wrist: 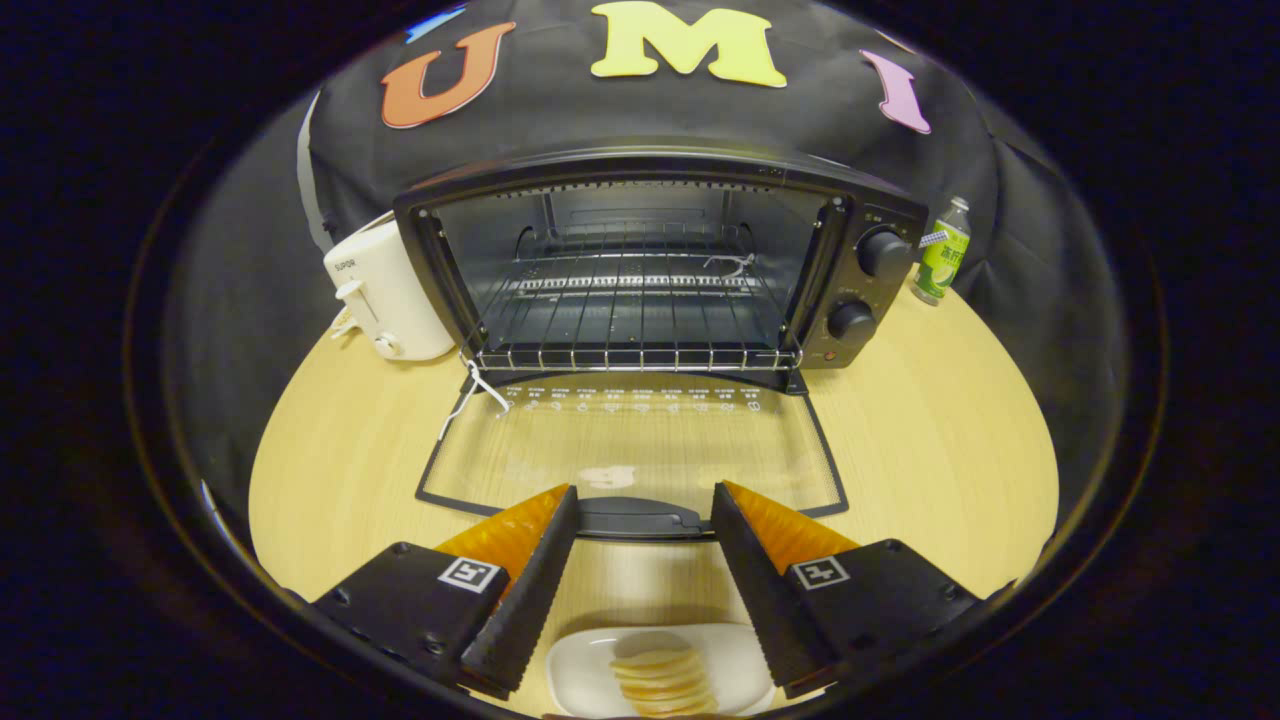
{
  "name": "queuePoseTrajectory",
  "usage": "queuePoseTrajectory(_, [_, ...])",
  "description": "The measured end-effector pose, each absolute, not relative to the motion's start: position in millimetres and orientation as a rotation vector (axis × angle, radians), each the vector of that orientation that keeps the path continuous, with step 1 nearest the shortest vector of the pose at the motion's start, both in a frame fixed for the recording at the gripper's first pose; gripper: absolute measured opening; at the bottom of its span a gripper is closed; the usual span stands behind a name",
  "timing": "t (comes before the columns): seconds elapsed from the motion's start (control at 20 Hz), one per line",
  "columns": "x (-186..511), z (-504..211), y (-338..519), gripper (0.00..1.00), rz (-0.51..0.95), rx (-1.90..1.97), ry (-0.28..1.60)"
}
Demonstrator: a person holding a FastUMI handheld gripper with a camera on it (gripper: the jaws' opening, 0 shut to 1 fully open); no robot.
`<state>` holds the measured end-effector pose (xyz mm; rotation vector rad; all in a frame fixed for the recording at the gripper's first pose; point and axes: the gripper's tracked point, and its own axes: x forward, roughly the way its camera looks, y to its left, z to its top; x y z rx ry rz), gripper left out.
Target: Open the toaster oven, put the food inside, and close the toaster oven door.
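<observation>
- Toaster oven stands with its glass door folded flat on the table.
- Gripper spread wide, empty, above plated pancakes.

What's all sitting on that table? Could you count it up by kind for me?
Toaster oven, door open: 1
White toaster: 1
Bottle: 1
White plate of food, between the open gripper fingers: 1
Total: 4

Gripper: two wedge-shaped fingers tapering to narrow tips, inner faces finely ribbed, each mounted on a black blocky carrier bearing a small square black-and-white fiducial tag on top and small round screw holes along its outer edges.
</observation>
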<state>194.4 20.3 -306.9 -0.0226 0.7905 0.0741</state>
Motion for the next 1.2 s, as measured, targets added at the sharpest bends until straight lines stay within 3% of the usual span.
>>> queuePoseTrajectory(0.35, [114, -287, 37, 0.91, 0.193, -0.056, 0.673])
queuePoseTrajectory(0.85, [68, -324, -7, 0.89, 0.159, -0.145, 0.534])
queuePoseTrajectory(1.2, [47, -361, -11, 0.87, 0.18, -0.052, 0.623])
